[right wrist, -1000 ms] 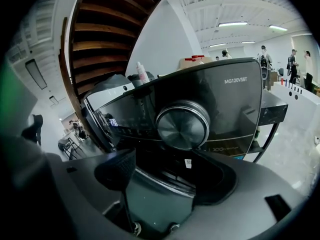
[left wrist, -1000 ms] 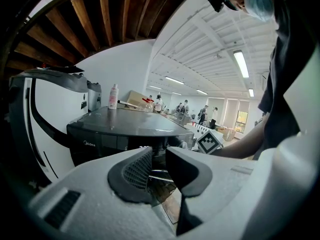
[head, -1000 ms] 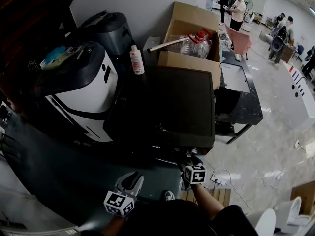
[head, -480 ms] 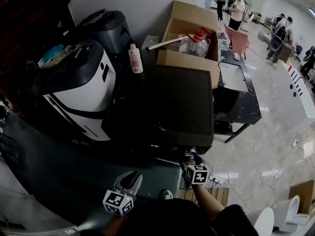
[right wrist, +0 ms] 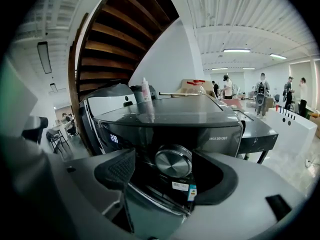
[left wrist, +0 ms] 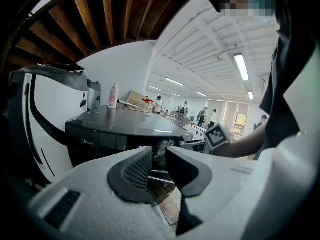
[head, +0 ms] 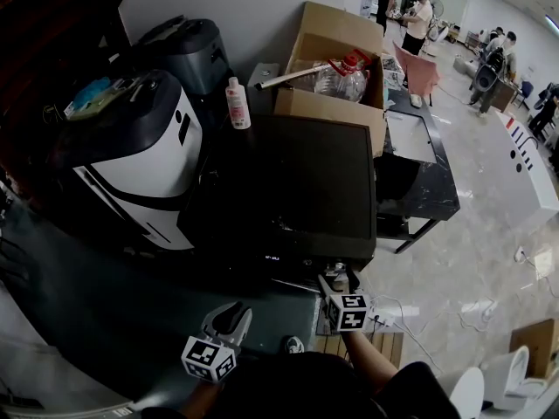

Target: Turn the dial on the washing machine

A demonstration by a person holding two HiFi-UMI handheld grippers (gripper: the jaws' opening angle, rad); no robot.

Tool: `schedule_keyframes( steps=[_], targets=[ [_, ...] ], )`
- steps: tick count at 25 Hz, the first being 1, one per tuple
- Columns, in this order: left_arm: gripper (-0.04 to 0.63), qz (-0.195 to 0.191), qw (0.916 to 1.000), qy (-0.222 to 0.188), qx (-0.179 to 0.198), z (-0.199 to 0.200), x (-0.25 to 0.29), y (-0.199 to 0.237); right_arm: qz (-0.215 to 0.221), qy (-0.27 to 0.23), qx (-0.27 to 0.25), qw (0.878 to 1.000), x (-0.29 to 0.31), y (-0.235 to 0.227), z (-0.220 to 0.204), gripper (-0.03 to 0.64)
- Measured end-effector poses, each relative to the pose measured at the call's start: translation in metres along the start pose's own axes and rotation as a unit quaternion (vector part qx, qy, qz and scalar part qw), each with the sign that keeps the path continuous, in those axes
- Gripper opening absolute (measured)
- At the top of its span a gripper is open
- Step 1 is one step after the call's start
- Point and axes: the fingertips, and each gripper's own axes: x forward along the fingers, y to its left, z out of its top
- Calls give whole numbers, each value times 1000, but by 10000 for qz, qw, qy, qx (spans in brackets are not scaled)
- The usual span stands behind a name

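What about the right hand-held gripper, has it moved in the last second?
No. The right hand-held gripper stays at the front corner of the washing machine, jaws open around the dial, with no clear shift against that corner.

Head view: steeply down onto washing machine (head: 297, 190) top. Both gripper views: low, facing its front; right nearest.

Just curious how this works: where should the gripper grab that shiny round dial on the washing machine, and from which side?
Probably by its round outer rim, coming straight at the front of the washing machine. The dial stands out there as a short cylinder, and the right gripper has its jaws apart either side of it.
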Motion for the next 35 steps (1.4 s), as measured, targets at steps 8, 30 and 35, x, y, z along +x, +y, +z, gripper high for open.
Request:
schedule_keyframes(
  steps=[8, 30, 35],
  targets=[
    [76, 55, 9999, 20, -109, 2, -3, 0, -20, 66, -28, 10000, 4, 0, -3, 333],
    [77, 108, 9998, 32, -149, 2, -3, 0, -2, 234, 287, 9993, 10, -7, -15, 342],
    [76, 48, 9999, 11, -114, 2, -3, 3, -84, 169, 361, 9992, 3, -8, -9, 328]
  ],
)
